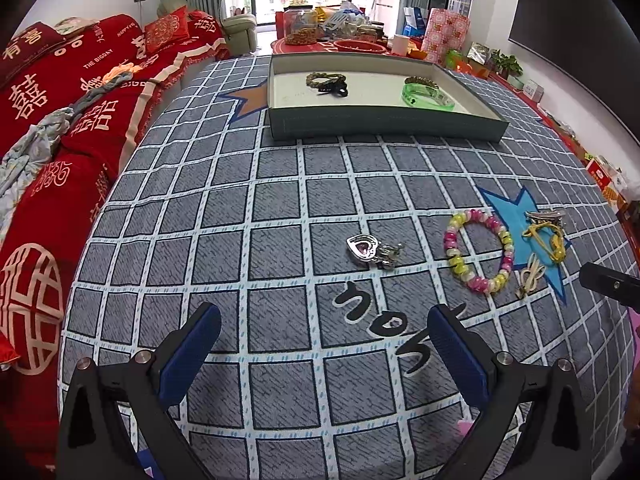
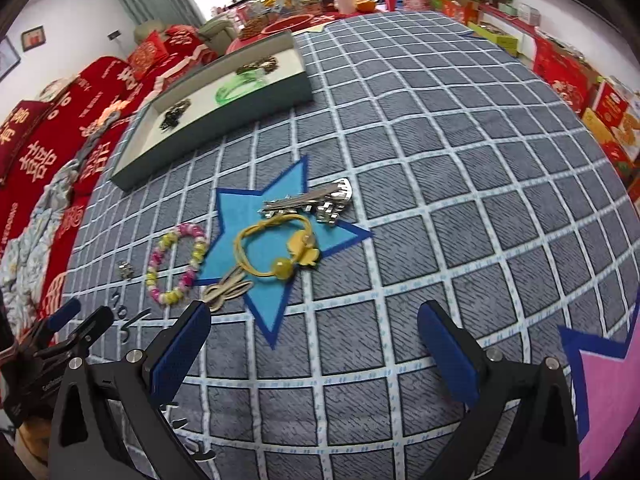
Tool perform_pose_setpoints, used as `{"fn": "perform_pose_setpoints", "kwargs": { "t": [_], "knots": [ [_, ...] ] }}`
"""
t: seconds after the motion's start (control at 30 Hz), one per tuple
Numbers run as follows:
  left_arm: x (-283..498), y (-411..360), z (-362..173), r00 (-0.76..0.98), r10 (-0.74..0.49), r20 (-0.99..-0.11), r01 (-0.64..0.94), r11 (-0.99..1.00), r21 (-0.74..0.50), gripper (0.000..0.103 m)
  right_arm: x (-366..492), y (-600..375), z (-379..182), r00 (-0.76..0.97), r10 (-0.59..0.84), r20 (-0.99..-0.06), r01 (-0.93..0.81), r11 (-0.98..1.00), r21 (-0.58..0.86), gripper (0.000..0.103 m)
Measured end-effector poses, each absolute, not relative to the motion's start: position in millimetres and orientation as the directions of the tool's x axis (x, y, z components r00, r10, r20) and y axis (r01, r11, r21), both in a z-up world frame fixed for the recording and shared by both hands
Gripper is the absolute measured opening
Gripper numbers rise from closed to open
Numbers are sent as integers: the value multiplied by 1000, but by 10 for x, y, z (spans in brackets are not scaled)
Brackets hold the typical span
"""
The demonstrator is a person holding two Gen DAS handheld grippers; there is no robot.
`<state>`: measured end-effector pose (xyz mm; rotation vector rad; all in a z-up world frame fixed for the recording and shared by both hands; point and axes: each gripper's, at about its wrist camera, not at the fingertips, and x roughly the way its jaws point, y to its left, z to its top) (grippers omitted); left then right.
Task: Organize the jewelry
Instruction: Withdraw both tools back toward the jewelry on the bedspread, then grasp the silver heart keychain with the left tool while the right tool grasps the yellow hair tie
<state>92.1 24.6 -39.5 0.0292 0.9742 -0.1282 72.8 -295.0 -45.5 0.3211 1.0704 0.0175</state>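
Note:
Loose jewelry lies on the grey checked cloth. A silver heart pendant [image 1: 370, 251] lies ahead of my open, empty left gripper [image 1: 326, 314]. A pink and yellow bead bracelet [image 1: 478, 255] [image 2: 176, 264], a yellow hair tie [image 1: 550, 238] [image 2: 280, 252], a silver clip [image 1: 546, 215] [image 2: 316, 200] and a beige bow clip [image 1: 530, 274] [image 2: 226, 292] lie around a blue star. My right gripper [image 2: 314, 316] is open and empty just short of them. A shallow green tray [image 1: 384, 122] [image 2: 212, 128] at the far side holds a green bangle [image 1: 428, 97] [image 2: 236, 88] and dark pieces.
A red-covered sofa [image 1: 60, 128] runs along the left edge of the table. Jars, boxes and bowls [image 1: 340, 28] stand beyond the tray. Boxes [image 2: 612, 120] line the right side. A pink star patch [image 2: 608, 392] lies at near right. The left gripper [image 2: 64, 316] shows in the right wrist view.

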Motion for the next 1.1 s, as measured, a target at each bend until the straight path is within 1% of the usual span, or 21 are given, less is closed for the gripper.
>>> {"fn": "perform_pose_setpoints", "kwargs": {
  "t": [0.3, 0.47, 0.53, 0.6, 0.73, 0.83, 0.97, 1.07, 1.1],
  "knots": [
    [1083, 176, -392, 567, -87, -819, 97, 995, -38, 103, 775, -3014, -505, 506, 111, -856, 207, 947, 245, 102],
    [1150, 72, -447, 560, -70, -825, 97, 995, -19, 103, 850, -2988, -514, 510, 87, -856, 215, 950, 225, 98],
    [1174, 48, -469, 560, -58, -826, 91, 996, -8, 103, 875, -2963, -511, 514, 69, -855, 218, 954, 208, 91],
    [1204, 45, -492, 556, -52, -830, 84, 996, -6, 103, 917, -2925, -509, 515, 56, -855, 213, 958, 191, 87],
    [1251, 81, -542, 543, -51, -838, 62, 998, -21, 103, 995, -2842, -503, 517, 40, -855, 194, 967, 163, 76],
    [1273, 86, -566, 543, -47, -838, 62, 998, -16, 103, 1043, -2756, -515, 513, 11, -858, 177, 977, 118, 73],
    [1283, 44, -566, 546, -62, -835, 86, 996, -17, 103, 1062, -2636, -533, 509, -29, -860, 148, 988, 54, 72],
    [1277, -13, -556, 554, -71, -830, 111, 994, -10, 103, 1053, -2559, -537, 511, -54, -858, 128, 992, 14, 66],
    [1272, -21, -549, 557, -74, -827, 117, 993, -10, 103, 1049, -2544, -535, 513, -57, -857, 122, 992, 7, 62]
  ]
}}
